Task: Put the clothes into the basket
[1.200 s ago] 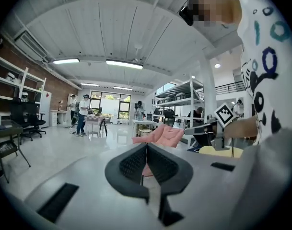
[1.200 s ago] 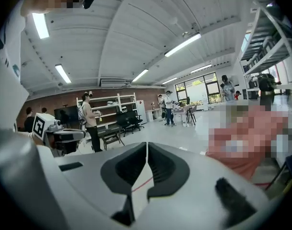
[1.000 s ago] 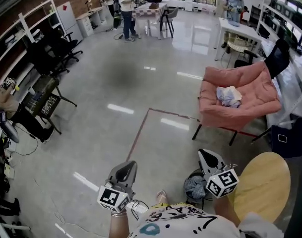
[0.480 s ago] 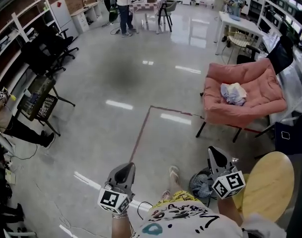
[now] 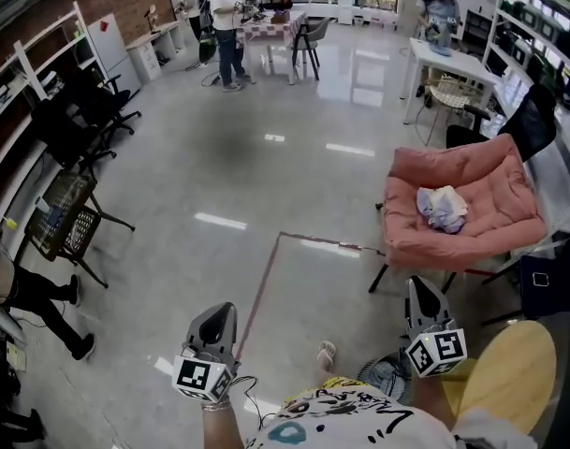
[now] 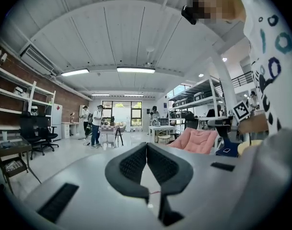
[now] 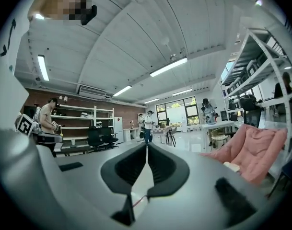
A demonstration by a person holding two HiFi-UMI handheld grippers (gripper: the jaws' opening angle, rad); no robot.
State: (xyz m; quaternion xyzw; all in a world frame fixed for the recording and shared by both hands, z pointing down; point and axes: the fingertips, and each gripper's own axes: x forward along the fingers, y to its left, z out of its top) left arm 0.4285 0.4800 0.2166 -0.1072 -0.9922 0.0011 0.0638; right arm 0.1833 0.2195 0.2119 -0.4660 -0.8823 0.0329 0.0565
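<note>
The left hand-held gripper (image 5: pixel 221 311) is closest to the camera, on the near side of the pink armchair (image 5: pixel 472 171) and well off to its left. Its jaws are pressed together with nothing between them. The right hand-held gripper (image 5: pixel 416 285) is just in front of the armchair's near edge. It is likewise closed tight and empty, as its own view shows.

The basket (image 5: pixel 386 378) stands on the floor (image 5: pixel 266 185), nearer than the armchair and below its front legs. It is partly hidden behind the right hand-held gripper and the person's patterned shirt (image 5: pixel 345 421). Something pale shows inside it, but it is too covered to tell what. A sandalled foot (image 5: pixel 327 354) is just left of the basket. A round wooden table (image 5: pixel 509 372) sits on the near side of the armchair, to the right.

The clothes (image 5: pixel 442 208) are a crumpled pale bundle on the armchair's seat cushion, well apart from both hand-held grippers and from the basket. A red tape line (image 5: pixel 262 279) runs across the floor from the armchair's left front leg and turns toward the camera.

Beyond the armchair is a white table (image 5: pixel 444 59) with a person standing at it. Far off to the armchair's left, black office chairs (image 5: pixel 83 110) stand by wall shelving (image 5: pixel 36 50). More people (image 5: pixel 225 21) gather by the far windows.
</note>
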